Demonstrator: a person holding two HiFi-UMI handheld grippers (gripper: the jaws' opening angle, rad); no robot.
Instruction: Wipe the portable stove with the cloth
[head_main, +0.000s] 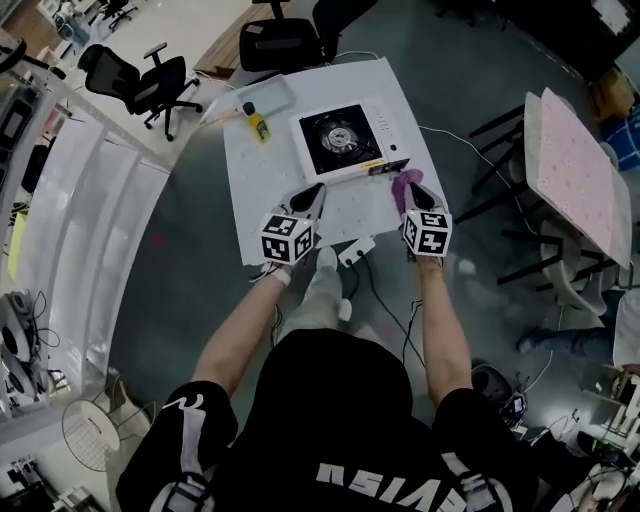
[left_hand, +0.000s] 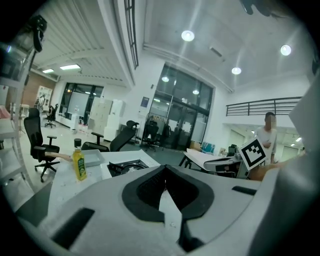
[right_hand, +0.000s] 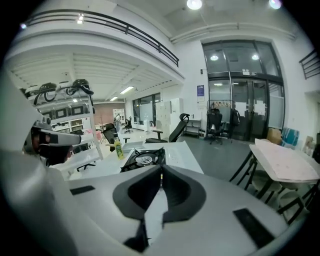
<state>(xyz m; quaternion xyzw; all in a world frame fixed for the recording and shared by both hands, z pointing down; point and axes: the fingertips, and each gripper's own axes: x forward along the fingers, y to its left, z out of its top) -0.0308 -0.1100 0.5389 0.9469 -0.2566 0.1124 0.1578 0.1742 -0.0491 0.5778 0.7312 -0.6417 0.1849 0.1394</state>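
Left gripper (left_hand: 165, 175) and right gripper (right_hand: 161, 172) fingers (right_hand: 182, 192) are closed, empty. The right should be opened over the cloth (head_main: 404, 184) at the stove's (head_main: 345, 140) 4 o'clock.

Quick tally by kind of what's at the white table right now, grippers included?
portable stove: 1
pink cloth: 1
yellow bottle: 1
tray: 1
left hand-held gripper, right hand-held gripper: 2
Total: 6

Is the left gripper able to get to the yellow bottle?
Probably yes: nothing stands between the left gripper and the yellow bottle, and the portable stove sits off to the right.
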